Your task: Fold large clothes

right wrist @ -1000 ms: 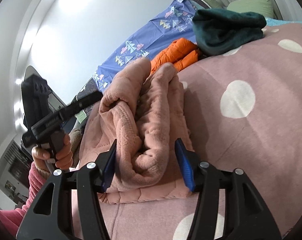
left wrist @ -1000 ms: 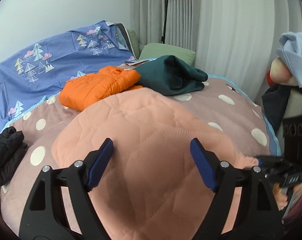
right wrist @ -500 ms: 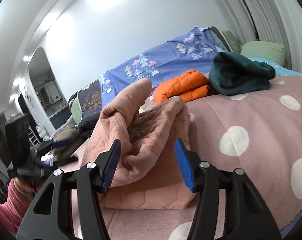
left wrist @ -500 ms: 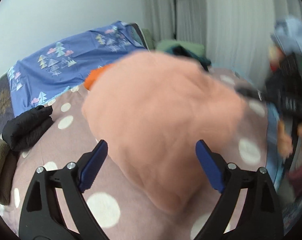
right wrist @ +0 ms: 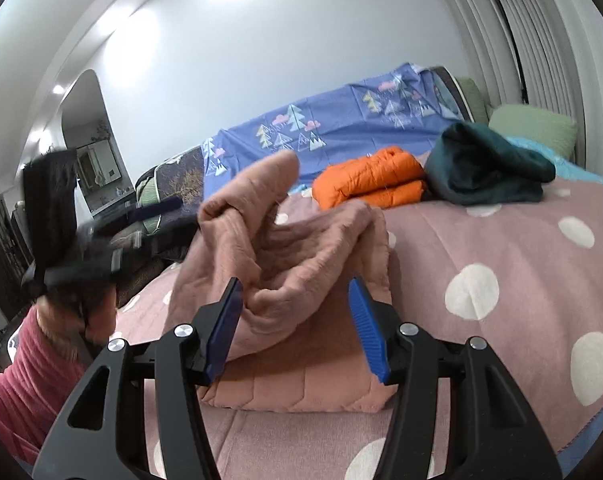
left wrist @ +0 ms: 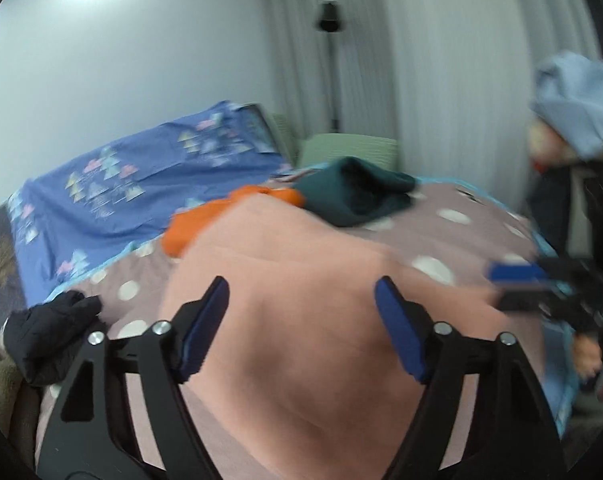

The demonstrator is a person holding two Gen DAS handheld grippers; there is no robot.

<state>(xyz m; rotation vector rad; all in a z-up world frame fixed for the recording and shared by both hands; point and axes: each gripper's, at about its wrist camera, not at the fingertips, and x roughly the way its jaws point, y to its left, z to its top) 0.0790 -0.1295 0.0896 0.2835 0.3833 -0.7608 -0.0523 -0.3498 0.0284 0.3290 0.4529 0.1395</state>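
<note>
pink garment point(right wrist: 301, 256): a quilted piece lying in a loose heap on the bed point(right wrist: 513, 240), one cuffed end standing up above the bundle, its lower layer flat on the dotted cover.
left gripper point(left wrist: 301, 316): hovers over the pink garment point(left wrist: 301, 320); its jaws have just been closing yet stand spread, the cloth below them and not pinched as far as the blurred view shows.
right gripper point(right wrist: 295, 312): jaws half spread either side of the garment's near fold; the blue pads point(right wrist: 367, 334) sit close to the cloth, and i cannot tell whether they press on it.
orange jacket point(right wrist: 373, 180): folded, at the far side of the bed, touching the dark green garment point(right wrist: 489, 172).
black garment point(left wrist: 49, 336): bunched at the bed's left edge in the left view.
person: a pink sleeve point(right wrist: 25, 376) low on the left of the right view.
blue sheet point(right wrist: 321, 128): draped behind the bed, printed with trees.
</note>
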